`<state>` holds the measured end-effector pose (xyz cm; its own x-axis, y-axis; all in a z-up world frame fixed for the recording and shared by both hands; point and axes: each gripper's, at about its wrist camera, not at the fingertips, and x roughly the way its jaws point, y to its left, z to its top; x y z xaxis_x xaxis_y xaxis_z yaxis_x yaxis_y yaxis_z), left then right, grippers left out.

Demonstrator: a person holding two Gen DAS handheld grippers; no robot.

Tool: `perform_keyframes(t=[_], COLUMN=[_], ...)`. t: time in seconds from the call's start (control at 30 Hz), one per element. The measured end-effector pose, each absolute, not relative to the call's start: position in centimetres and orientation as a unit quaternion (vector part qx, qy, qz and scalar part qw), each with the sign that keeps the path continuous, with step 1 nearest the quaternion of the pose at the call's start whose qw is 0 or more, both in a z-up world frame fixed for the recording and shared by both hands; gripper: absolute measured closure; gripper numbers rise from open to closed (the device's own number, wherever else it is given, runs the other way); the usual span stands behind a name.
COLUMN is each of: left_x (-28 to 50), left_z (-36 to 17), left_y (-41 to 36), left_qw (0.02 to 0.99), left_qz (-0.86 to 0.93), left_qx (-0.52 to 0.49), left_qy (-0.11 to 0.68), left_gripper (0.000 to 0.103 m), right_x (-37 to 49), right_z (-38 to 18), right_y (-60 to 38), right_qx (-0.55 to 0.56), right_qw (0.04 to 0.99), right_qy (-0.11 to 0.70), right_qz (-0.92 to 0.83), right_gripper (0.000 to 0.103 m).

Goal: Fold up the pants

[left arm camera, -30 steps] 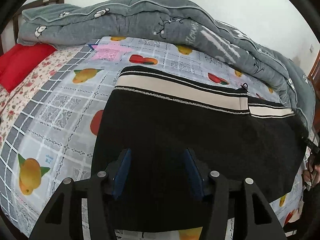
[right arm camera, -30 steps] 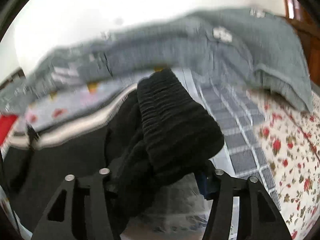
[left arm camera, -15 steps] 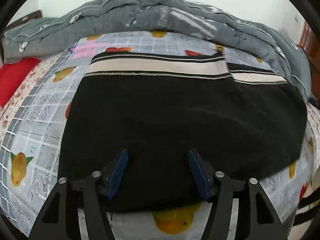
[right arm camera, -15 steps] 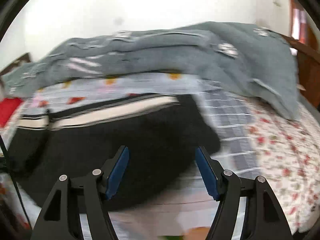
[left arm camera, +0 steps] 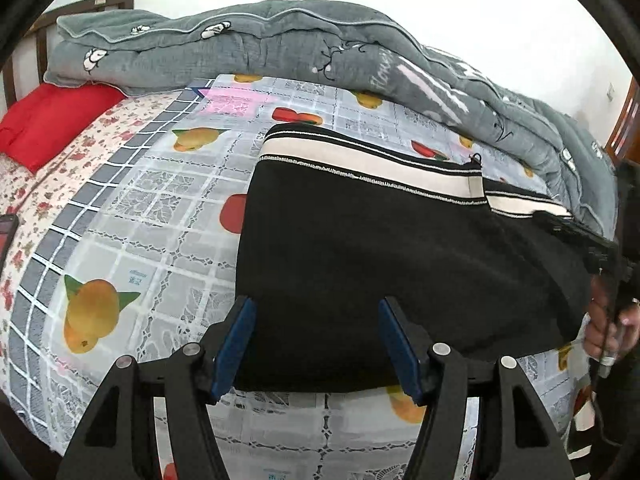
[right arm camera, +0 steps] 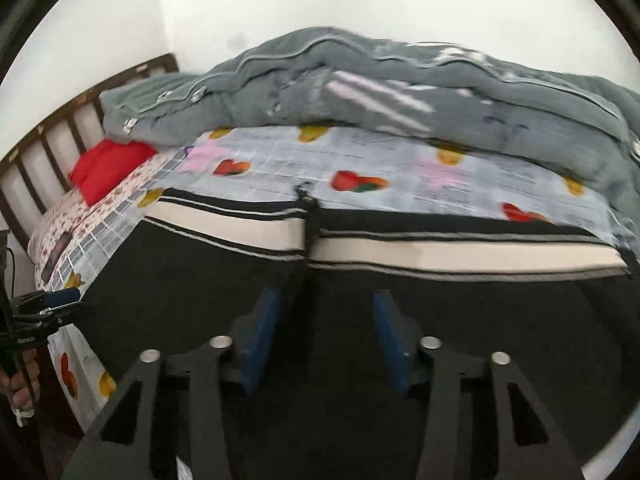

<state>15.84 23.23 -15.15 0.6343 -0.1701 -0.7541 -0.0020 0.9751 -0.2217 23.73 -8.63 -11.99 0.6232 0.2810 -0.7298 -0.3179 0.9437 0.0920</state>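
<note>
Black pants with a cream and black striped side band lie folded flat on the bed. They also fill the lower half of the right wrist view. My left gripper is open and empty, its blue pads low over the near left edge of the pants. My right gripper is open and empty above the middle of the pants. The right gripper's body and the hand that holds it show at the right edge of the left wrist view.
The bed has a grey fruit-print cover over a floral sheet. A rolled grey duvet lies along the far side. A red pillow lies at the far left by the wooden headboard.
My right gripper held a bunched pant end a second ago, let it go and now hangs open over the flat pants. My left gripper swung right, then back left.
</note>
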Motion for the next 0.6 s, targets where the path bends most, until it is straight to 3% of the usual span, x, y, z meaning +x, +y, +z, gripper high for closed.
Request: perform_keyframes(t=[0.13, 0.27, 0.47, 0.6], left_x=[16.1, 16.8, 17.5, 17.8], left_z=[-15.7, -16.3, -17.0, -17.9], left_y=[24.3, 24.9, 24.8, 24.9], left_qw=[0.9, 0.897, 0.895, 0.886], left_qz=[-0.046, -0.059, -0.059, -0.054], left_qx=[-0.115, -0.131, -0.133, -0.137], left_qy=[0.418, 0.419, 0.422, 0.44], left_gripper=[0.041, 0.041, 0.04, 0.04], right_x=[25.5, 26.3, 27.0, 26.8], right_z=[-13.8, -15.2, -16.6, -16.4], right_y=[-6.2, -4.8, -2.9, -3.2], right_qx=[-0.035, -0.051, -0.096, -0.094], right_qw=[0.885, 0.874, 0.864, 0.868], right_qy=[0.427, 0.447, 0.465, 0.457], right_qz=[0.18, 0.183, 0.169, 0.174], right_gripper=[0.06, 0.08, 0.081, 0.093])
